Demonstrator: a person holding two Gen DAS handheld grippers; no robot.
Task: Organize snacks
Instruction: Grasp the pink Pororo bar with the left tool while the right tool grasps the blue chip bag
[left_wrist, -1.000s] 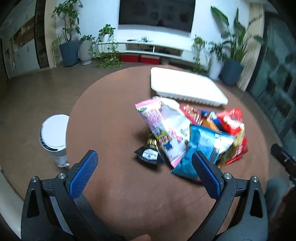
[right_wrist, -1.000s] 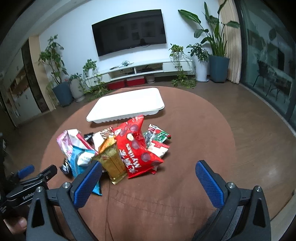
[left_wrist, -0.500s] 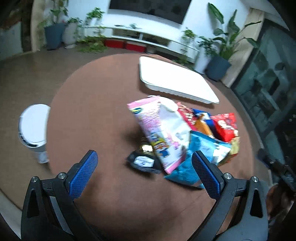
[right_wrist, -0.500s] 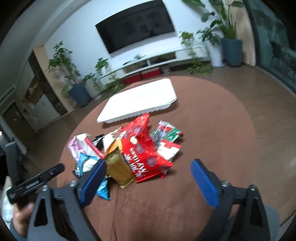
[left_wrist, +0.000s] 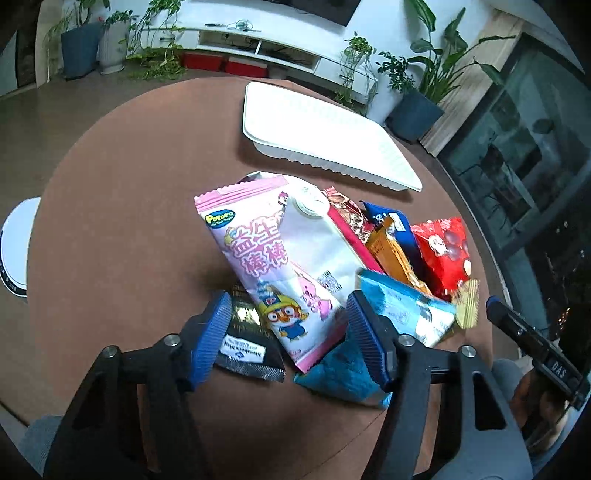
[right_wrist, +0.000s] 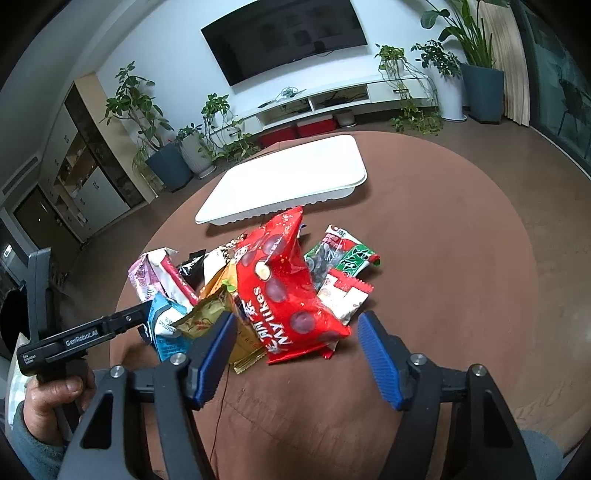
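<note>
A pile of snack packets lies on the round brown table (left_wrist: 122, 206). My left gripper (left_wrist: 286, 339) is open, its jaws on either side of the lower end of the pink Pororo packet (left_wrist: 273, 262), with a black packet (left_wrist: 245, 352) at its left finger and a blue packet (left_wrist: 399, 314) at its right. My right gripper (right_wrist: 295, 352) is open, straddling the near end of the red Mylikes bag (right_wrist: 286, 291). A yellow packet (right_wrist: 221, 325) lies by its left finger. The white tray (left_wrist: 321, 129) is empty behind the pile; it also shows in the right wrist view (right_wrist: 288, 177).
A green-and-red packet (right_wrist: 341, 254) and a red-white one (right_wrist: 343, 295) lie right of the pile. A white bin (left_wrist: 16, 243) stands on the floor to the left. The left gripper's handle and a hand (right_wrist: 55, 376) show at the table's near-left edge.
Both grippers have moved forward and down to the pile. Both now have narrower openings, around the pink packet and the red bag.
</note>
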